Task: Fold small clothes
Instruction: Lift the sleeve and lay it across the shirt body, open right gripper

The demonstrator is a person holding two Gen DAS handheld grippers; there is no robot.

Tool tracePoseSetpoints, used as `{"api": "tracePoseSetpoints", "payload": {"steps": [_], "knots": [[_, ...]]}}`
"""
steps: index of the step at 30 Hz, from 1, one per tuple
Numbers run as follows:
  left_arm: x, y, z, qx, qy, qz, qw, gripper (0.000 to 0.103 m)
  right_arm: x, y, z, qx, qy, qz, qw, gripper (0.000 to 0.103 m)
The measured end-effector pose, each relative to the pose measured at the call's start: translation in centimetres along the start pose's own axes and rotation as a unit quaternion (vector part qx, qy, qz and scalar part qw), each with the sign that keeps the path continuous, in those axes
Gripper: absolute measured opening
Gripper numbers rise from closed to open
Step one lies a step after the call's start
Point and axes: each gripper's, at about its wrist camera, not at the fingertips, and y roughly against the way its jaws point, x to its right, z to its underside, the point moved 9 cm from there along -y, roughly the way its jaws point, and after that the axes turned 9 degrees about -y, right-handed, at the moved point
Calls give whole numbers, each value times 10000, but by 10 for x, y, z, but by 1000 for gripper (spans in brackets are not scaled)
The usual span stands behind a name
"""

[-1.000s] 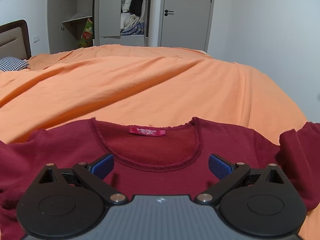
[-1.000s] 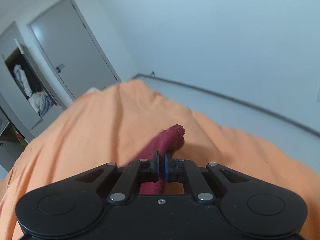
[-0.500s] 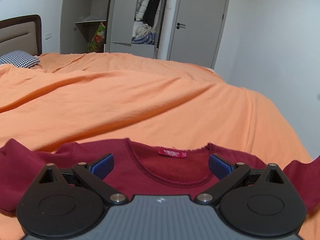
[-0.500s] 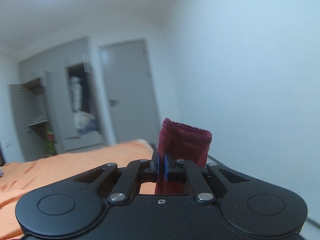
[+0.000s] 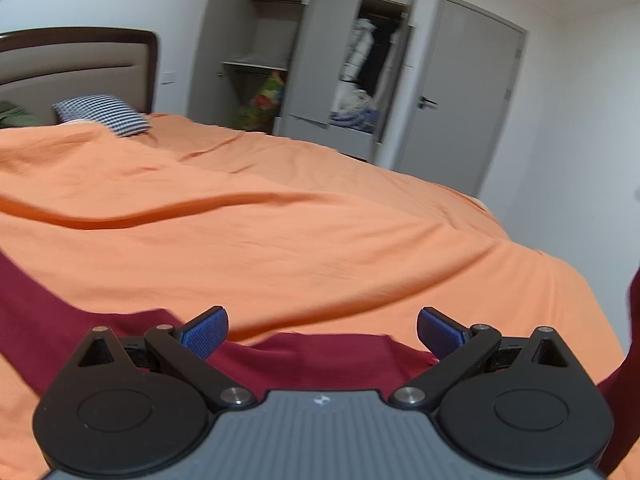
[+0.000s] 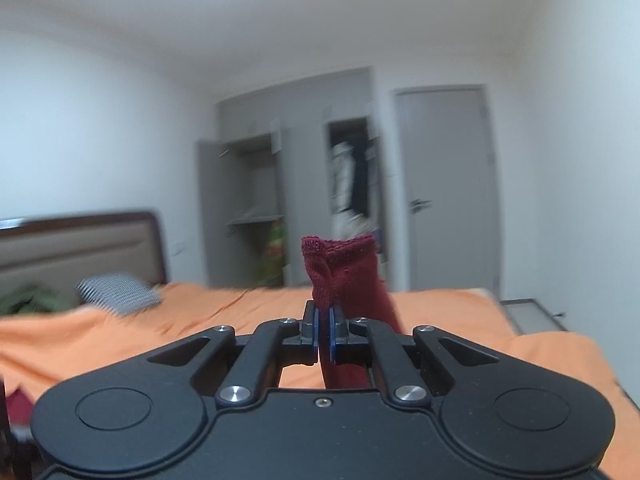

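Note:
A dark red sweater [image 5: 312,364] lies on the orange bedspread [image 5: 280,240], its upper edge showing just under my left gripper [image 5: 322,330]. That gripper is open, blue pads wide apart, with nothing between them. One sleeve stretches off to the left [image 5: 28,304]. In the right wrist view my right gripper [image 6: 324,332] is shut on the sweater's other sleeve cuff [image 6: 344,276], which stands up above the fingers, lifted off the bed. A bit of that raised sleeve shows at the right edge of the left wrist view [image 5: 630,360].
A checked pillow [image 5: 104,114] and a padded headboard [image 5: 76,68] sit at the far left of the bed. Behind the bed stand an open grey wardrobe [image 5: 304,76] with clothes inside and a closed door [image 5: 464,104]. Something green [image 6: 28,298] lies beside the pillow.
The left gripper has pulled back and tilted up, so the neckline and label have dropped out of sight. The right gripper has swung leftward with the cuff held high.

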Motion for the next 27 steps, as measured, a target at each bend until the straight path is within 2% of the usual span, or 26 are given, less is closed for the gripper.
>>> {"api": "tracePoseSetpoints", "payload": {"steps": [5, 10, 14, 18, 20, 23, 24, 25, 26, 27], "knots": [[-48, 4, 0, -4, 223, -324, 9992, 103, -82, -28, 70, -663, 523, -398, 9956, 4], [-77, 2, 11, -98, 400, -423, 9983, 103, -142, -47, 158, -1536, 1063, -583, 9807, 4], [-83, -3, 24, -196, 585, -89, 9981, 103, -169, -27, 219, -1879, 1558, -671, 9674, 4], [-75, -10, 37, -308, 724, 488, 9957, 103, -193, -12, 248, -1949, 2254, -757, 9516, 4], [-70, -15, 41, -383, 720, 630, 9947, 103, -205, -6, 265, -2020, 2626, -809, 9400, 7], [-61, -20, 46, -424, 580, 644, 9953, 103, -218, 8, 283, -2088, 2861, -962, 9302, 25], [-58, -22, 46, -437, 548, 634, 9955, 103, -220, 12, 285, -2129, 2864, -1005, 9288, 38], [-57, -23, 47, -448, 521, 620, 9957, 103, -215, 19, 284, -2145, 2826, -1037, 9292, 46], [-55, -25, 49, -464, 492, 599, 9959, 103, -212, 28, 282, -2141, 2771, -1042, 9309, 62], [-53, -27, 51, -492, 445, 566, 9962, 103, -203, 36, 278, -2124, 2701, -1003, 9338, 71]]}}
